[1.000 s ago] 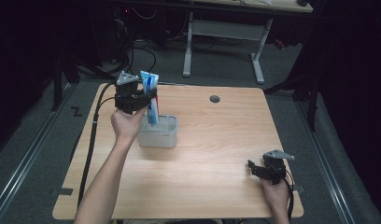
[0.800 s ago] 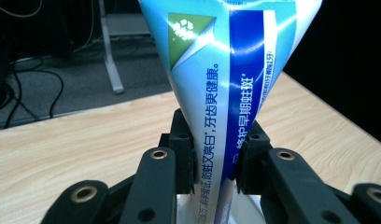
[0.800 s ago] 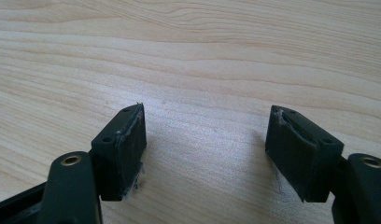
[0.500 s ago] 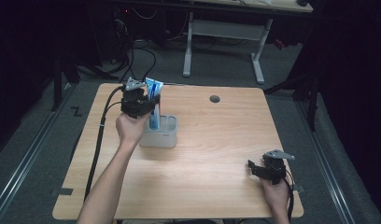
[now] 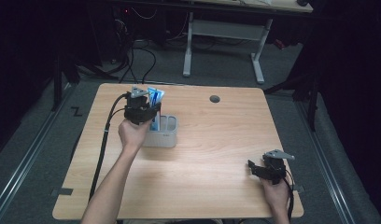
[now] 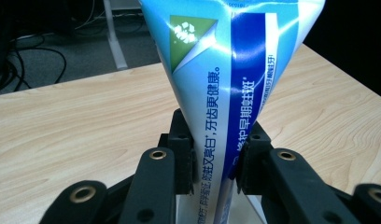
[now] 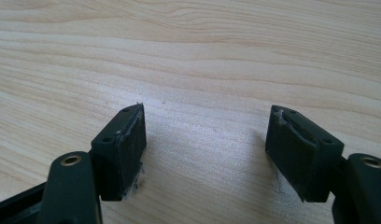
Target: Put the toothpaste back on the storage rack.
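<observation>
Left tool (image 5: pixel 153 113) — jaws clamped on a blue toothpaste tube (image 6: pixel 226 84), held upright with its lower end inside the grey holder (image 5: pixel 166 133) on the table (image 5: pixel 216 154). Right tool (image 7: pixel 205 154) — jaws apart, nothing between them, low over the table's near right corner.

- My left gripper (image 5: pixel 152 114): black, grey three-cornered plate on top, black cable trailing.
- My right gripper (image 7: pixel 205 140): black jaws, brass-ringed screw holes, worn pads.

we are looking at a lab-like workroom: a bare wooden table (image 5: pixel 216 154) is standing on grey carpet, cables (image 5: pixel 142 56) are trailing near a metal-legged desk (image 5: pixel 223 37).
</observation>
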Demonstrator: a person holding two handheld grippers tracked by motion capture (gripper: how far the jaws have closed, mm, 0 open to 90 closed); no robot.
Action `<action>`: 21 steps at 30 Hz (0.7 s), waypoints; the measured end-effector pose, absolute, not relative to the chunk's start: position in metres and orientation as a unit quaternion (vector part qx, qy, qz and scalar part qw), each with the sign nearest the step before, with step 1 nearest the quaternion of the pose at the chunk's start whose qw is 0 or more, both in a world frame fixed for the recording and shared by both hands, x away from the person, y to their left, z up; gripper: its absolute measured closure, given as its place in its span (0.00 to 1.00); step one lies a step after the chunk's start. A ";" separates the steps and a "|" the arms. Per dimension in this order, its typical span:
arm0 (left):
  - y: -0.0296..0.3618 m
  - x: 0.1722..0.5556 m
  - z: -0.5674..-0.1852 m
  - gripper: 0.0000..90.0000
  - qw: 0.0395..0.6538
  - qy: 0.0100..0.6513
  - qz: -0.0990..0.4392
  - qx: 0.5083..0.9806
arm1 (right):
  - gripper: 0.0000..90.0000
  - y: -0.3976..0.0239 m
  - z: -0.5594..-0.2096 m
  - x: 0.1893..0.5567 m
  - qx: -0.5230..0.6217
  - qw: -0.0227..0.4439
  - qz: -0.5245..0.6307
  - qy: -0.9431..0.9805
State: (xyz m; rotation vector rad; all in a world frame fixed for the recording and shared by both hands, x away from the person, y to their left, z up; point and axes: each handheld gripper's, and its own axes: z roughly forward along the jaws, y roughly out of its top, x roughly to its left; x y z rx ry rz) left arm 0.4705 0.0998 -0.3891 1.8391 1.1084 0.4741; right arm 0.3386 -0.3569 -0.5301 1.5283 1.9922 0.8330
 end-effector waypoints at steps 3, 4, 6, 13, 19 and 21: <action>0.100 0.470 -0.392 0.80 0.452 0.450 0.191 0.746 | 0.32 -0.357 -0.530 0.339 0.559 0.245 0.305 0.731; 0.100 0.470 -0.394 0.80 0.451 0.449 0.192 0.747 | 0.32 -0.357 -0.530 0.339 0.560 0.245 0.305 0.730; 0.099 0.469 -0.395 0.80 0.451 0.450 0.191 0.747 | 0.32 -0.357 -0.530 0.339 0.560 0.245 0.305 0.730; 0.098 0.468 -0.404 0.80 0.447 0.450 0.190 0.750 | 0.32 -0.357 -0.530 0.339 0.560 0.245 0.305 0.730; 0.097 0.468 -0.405 0.80 0.441 0.446 0.194 0.754 | 0.32 -0.357 -0.530 0.339 0.560 0.245 0.305 0.730; 0.096 0.467 -0.405 0.80 0.439 0.445 0.196 0.755 | 0.32 -0.357 -0.530 0.339 0.560 0.245 0.305 0.730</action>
